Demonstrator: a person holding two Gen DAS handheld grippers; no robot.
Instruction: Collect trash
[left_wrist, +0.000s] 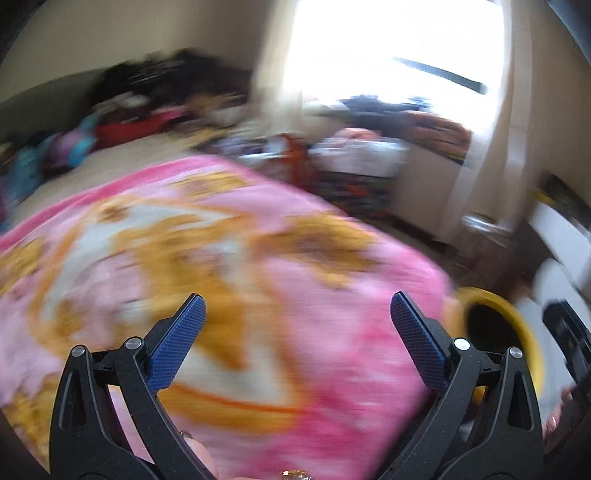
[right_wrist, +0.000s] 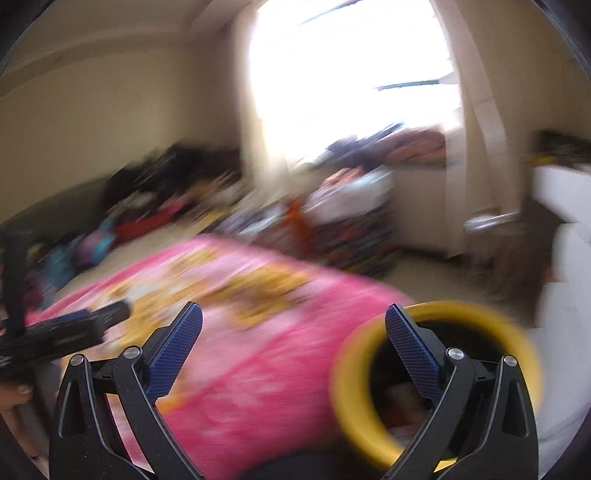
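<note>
Both views are motion-blurred. A yellow-rimmed bin (right_wrist: 436, 384) stands beside the bed's near right corner; blurred items lie inside it. It also shows in the left wrist view (left_wrist: 495, 332) at the right edge. My right gripper (right_wrist: 293, 314) is open and empty, its right finger over the bin's opening. My left gripper (left_wrist: 297, 302) is open and empty above the pink and orange blanket (left_wrist: 221, 277). The left gripper also shows in the right wrist view (right_wrist: 70, 328) at the left. No trash piece is clear enough to name.
The pink blanket (right_wrist: 240, 332) covers the bed. Piled clothes and bags (left_wrist: 147, 103) lie at the bed's far end. A cluttered table (left_wrist: 354, 155) stands under a bright window with curtains (left_wrist: 487, 147). White furniture (right_wrist: 565, 229) is on the right.
</note>
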